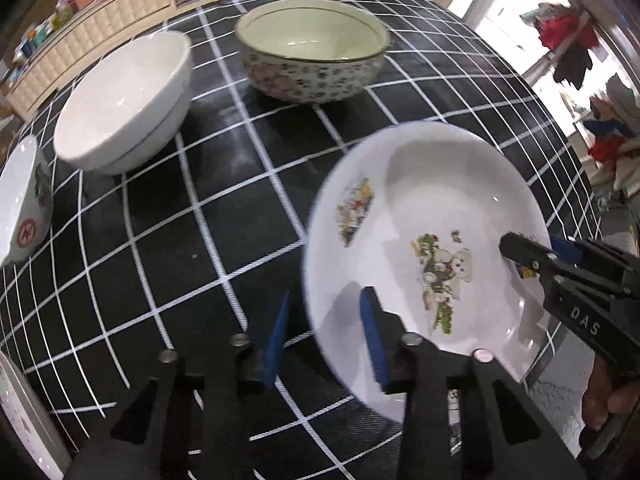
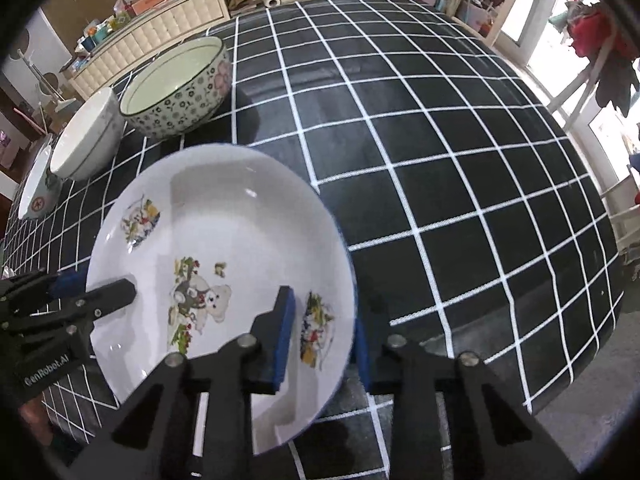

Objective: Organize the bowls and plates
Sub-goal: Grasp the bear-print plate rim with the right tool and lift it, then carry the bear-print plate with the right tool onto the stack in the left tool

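Note:
A white plate with a bear picture point(image 1: 424, 216) point(image 2: 224, 240) is held tilted above the black grid tablecloth point(image 1: 180, 240) near its front edge. My left gripper point(image 1: 326, 340) straddles the plate's left rim, one blue pad on each side. My right gripper point(image 2: 324, 340) straddles the opposite rim the same way, and also shows in the left wrist view point(image 1: 532, 248). A floral bowl point(image 1: 312, 48) point(image 2: 180, 88), a white bowl point(image 1: 124, 104) point(image 2: 86, 136) and a small bowl with a red mark point(image 1: 24, 204) point(image 2: 38, 188) stand in a row further back.
Another plate's rim point(image 1: 24, 416) shows at the bottom left of the left wrist view. A cream cabinet point(image 2: 160, 28) with clutter stands beyond the table. The table's right edge point(image 2: 600, 280) drops off to a floor and windows.

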